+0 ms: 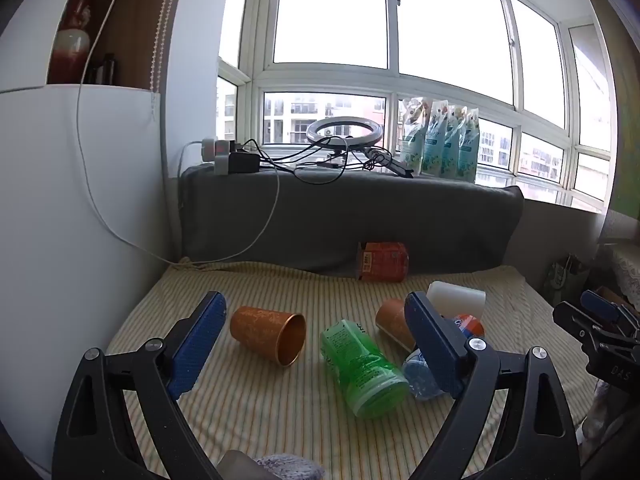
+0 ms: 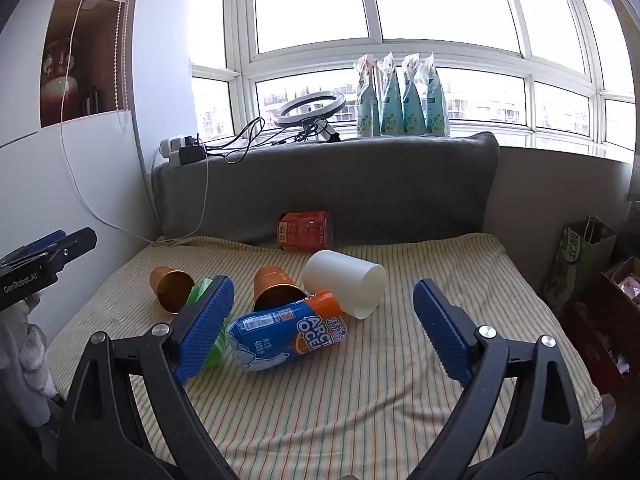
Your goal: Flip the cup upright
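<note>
- Nothing is flipped yet, as far as I can see: every cup on the striped bed (image 2: pixel 360 400) lies on its side.
- Nearest the left gripper (image 1: pixel 316 344) is an orange cup (image 1: pixel 267 335), mouth turned toward the camera, lying just beyond and between its blue fingers (image 1: pixel 198 344).
- Beside it lie a green cup (image 1: pixel 362 368), a second orange cup (image 2: pixel 276 286), a blue-and-orange printed cup (image 2: pixel 288 330) and a white cup (image 2: pixel 346 282), bunched close together, some touching.
- A red-orange can (image 2: pixel 306 230) lies by itself against the grey cushion (image 2: pixel 340 184) at the back.
- Both grippers stand wide open and hold nothing; the right gripper (image 2: pixel 324 332) hovers over the printed cup.
- My judgement: this is the very start, with the whole job of grasping, turning and setting down left to do.
</note>
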Demonstrator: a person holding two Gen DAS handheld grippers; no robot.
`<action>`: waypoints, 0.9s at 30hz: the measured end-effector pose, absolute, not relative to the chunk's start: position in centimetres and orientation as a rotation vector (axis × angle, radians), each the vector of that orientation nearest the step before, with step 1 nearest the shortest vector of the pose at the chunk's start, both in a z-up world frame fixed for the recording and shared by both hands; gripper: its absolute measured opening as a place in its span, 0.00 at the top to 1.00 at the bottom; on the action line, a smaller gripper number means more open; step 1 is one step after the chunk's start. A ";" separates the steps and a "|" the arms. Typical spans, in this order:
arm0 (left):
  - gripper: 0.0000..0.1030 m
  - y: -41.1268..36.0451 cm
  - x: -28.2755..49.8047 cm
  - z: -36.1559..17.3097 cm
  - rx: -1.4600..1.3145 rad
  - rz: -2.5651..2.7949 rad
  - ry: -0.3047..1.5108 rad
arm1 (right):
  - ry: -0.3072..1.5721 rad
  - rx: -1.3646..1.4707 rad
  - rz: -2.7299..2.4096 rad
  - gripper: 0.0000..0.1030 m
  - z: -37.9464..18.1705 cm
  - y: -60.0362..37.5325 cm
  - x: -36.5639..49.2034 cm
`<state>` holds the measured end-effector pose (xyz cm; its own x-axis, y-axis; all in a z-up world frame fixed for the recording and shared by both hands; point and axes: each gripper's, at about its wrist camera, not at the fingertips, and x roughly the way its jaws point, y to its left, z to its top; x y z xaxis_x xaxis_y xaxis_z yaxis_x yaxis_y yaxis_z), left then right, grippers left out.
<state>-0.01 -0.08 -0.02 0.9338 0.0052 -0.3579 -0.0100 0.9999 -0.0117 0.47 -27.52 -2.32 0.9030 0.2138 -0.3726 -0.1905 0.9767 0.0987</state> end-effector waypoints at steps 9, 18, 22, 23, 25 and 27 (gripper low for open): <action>0.12 -0.6 0.2 -0.8 -0.037 0.011 0.367 | 0.394 0.071 0.197 0.09 -2.2 -27.9 0.5; 0.12 0.5 0.0 -0.3 -0.060 0.000 0.373 | 0.397 0.065 0.179 0.09 -1.9 -28.0 0.5; 0.12 0.5 0.0 -0.3 -0.060 -0.002 0.376 | 0.395 0.062 0.172 0.09 -1.8 -27.9 0.4; 0.12 0.5 0.0 -0.4 -0.060 -0.003 0.376 | 0.394 0.060 0.170 0.09 -1.8 -27.9 0.4; 0.12 0.5 0.0 -0.4 -0.061 -0.005 0.377 | 0.393 0.057 0.168 0.09 -1.7 -27.9 0.4; 0.12 0.5 0.0 -0.5 -0.061 -0.006 0.376 | 0.393 0.059 0.168 0.09 -1.7 -28.0 0.4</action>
